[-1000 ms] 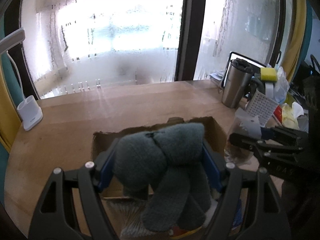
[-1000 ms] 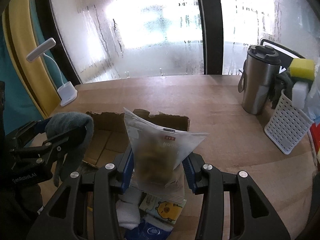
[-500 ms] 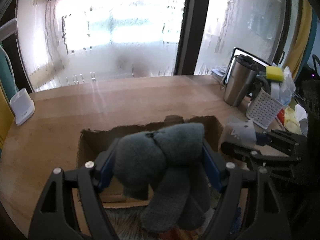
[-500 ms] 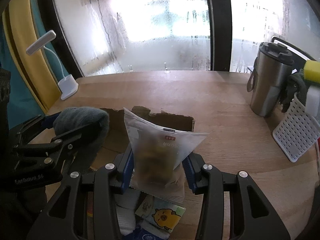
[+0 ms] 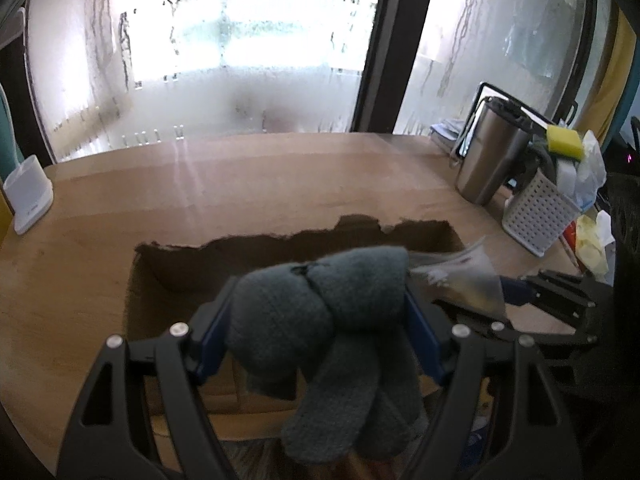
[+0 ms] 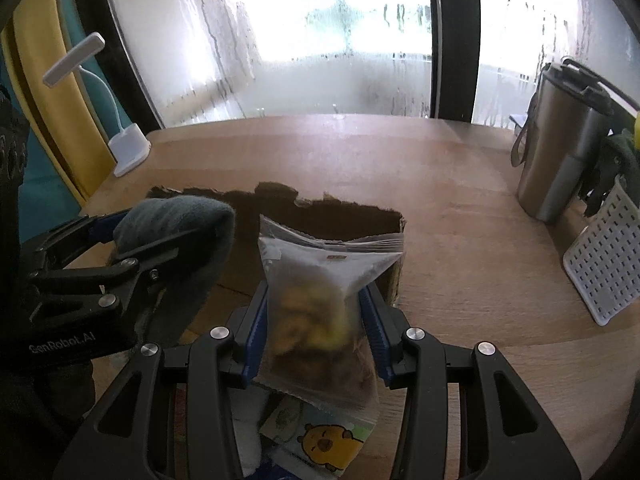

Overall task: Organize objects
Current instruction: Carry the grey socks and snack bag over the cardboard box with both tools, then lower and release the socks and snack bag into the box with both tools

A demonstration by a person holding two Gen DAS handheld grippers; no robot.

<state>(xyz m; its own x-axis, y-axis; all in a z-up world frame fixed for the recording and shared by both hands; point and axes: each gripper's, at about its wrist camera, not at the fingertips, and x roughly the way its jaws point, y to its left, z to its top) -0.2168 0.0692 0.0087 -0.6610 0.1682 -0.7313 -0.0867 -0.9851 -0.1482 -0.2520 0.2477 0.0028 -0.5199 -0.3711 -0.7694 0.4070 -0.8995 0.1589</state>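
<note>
Both tongs lower their loads over the cardboard box

The left tongs [image 5: 316, 320] stay clenched on a grey glove [image 5: 320, 336], the right tongs [image 6: 314, 320] on a clear snack bag [image 6: 320, 304]; since a second ago both have sunk closer to the open box [image 6: 352, 220] on the bench [image 6: 460, 208]. In the left view the bag has moved in from three o'clock to sit just beside the glove. The steel tumbler [image 5: 490, 156] stands at two o'clock.
</note>
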